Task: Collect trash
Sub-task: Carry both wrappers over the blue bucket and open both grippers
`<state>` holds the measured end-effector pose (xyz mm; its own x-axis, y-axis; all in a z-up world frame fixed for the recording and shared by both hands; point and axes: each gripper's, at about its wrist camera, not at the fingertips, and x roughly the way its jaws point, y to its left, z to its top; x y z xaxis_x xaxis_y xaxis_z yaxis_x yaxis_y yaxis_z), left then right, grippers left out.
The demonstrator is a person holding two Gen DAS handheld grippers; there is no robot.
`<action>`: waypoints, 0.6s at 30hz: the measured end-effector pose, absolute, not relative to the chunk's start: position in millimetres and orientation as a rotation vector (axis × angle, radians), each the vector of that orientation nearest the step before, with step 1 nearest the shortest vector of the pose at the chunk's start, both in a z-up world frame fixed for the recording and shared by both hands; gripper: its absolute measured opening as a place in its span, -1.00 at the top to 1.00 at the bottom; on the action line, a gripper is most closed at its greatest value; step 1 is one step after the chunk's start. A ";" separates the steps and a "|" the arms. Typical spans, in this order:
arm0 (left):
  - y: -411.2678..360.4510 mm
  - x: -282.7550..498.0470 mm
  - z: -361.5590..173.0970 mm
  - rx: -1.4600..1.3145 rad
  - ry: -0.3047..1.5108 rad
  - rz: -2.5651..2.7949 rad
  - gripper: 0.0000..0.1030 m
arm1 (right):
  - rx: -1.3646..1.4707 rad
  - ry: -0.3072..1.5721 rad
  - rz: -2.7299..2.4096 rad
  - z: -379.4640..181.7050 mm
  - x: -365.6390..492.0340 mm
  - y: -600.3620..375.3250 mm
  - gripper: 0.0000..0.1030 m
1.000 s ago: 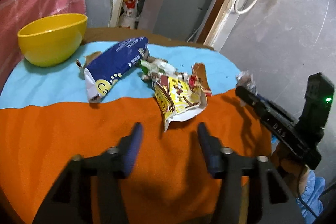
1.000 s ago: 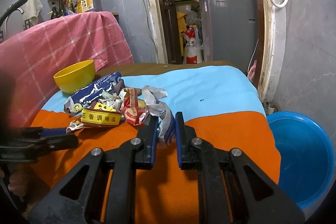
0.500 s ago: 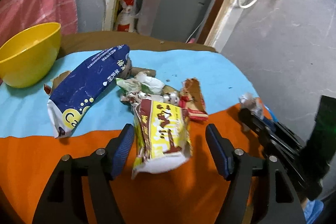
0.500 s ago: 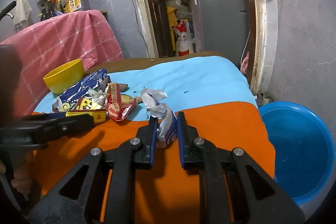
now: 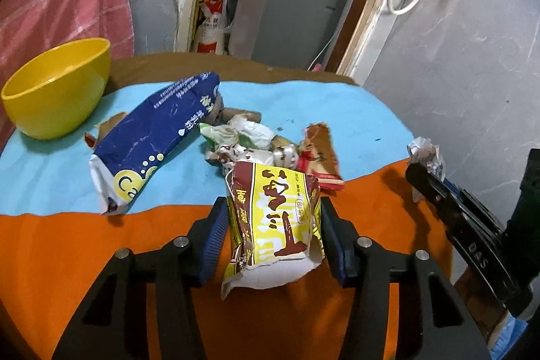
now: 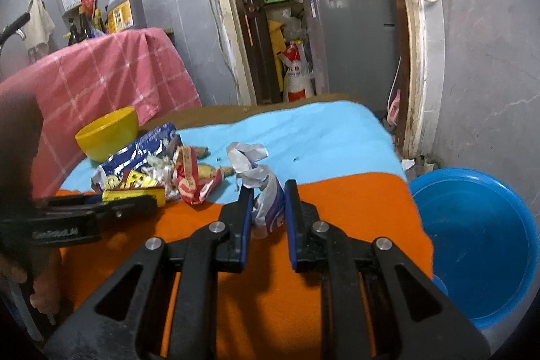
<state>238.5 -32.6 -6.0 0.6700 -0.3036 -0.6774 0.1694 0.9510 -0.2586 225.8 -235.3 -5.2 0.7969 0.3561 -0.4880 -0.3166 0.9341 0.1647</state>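
The left gripper (image 5: 271, 238) has just been closing, and its pads now squeeze a yellow snack bag (image 5: 273, 221) near the orange cloth (image 5: 67, 258). The right gripper (image 6: 268, 215) pinches a crumpled white wrapper (image 6: 266, 201). More trash lies farther off, by the yellow bowl (image 5: 55, 86).

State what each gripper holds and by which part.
The left gripper has closed on the yellow snack bag, pads on its two side edges. The right gripper pinches the crumpled white wrapper by its lower end.
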 end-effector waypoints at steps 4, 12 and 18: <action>-42.2 217.1 18.2 -0.187 0.658 -0.312 0.09 | 0.095 0.453 0.336 11.8 214.3 -246.7 0.09; -106.3 221.9 66.2 -0.195 0.429 -0.476 0.08 | 0.086 0.172 0.135 62.4 173.5 -289.9 0.07; -172.2 247.8 68.1 -0.183 0.439 -0.592 0.08 | 0.126 0.121 -0.055 68.2 163.3 -335.1 0.05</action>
<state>247.8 -172.2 68.1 0.7412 -0.5746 -0.3469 0.4982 0.8173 -0.2895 163.3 -335.1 68.2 0.9912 -0.0473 -0.1238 0.0625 0.9906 0.1221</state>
